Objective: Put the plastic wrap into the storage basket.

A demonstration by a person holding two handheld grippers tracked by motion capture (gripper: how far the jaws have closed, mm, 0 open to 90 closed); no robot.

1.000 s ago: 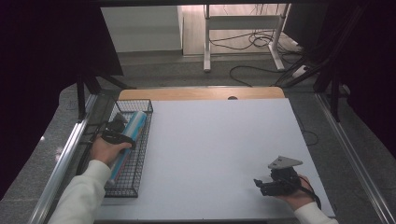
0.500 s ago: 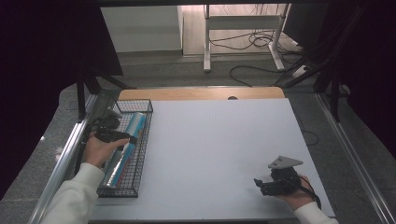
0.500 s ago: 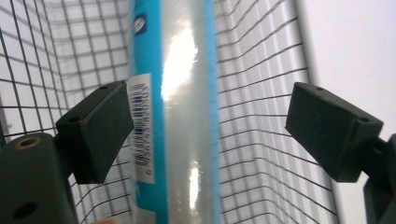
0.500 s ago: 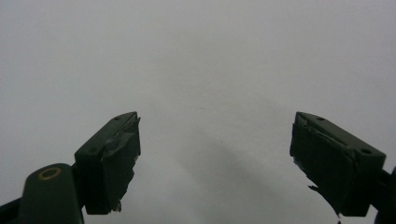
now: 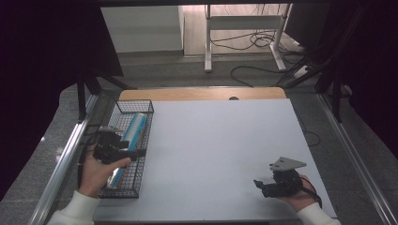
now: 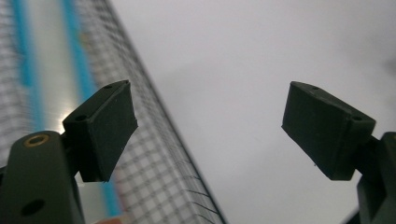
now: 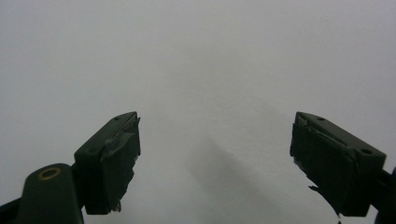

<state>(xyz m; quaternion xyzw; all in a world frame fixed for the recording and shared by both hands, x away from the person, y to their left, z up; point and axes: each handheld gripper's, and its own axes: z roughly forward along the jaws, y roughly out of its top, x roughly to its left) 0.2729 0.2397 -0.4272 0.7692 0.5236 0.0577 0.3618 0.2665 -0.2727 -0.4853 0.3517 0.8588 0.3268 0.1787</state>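
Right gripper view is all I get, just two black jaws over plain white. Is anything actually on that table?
Observer: Yes, a wire basket sits at the table's left edge.
Operator: Anything in it?
Observer: A long blue and silver roll lies along it.
Operator: Is someone holding it?
Observer: No. The left gripper is above the basket's right rim, jaws apart with nothing between them; they have just been opening, then closing a little.
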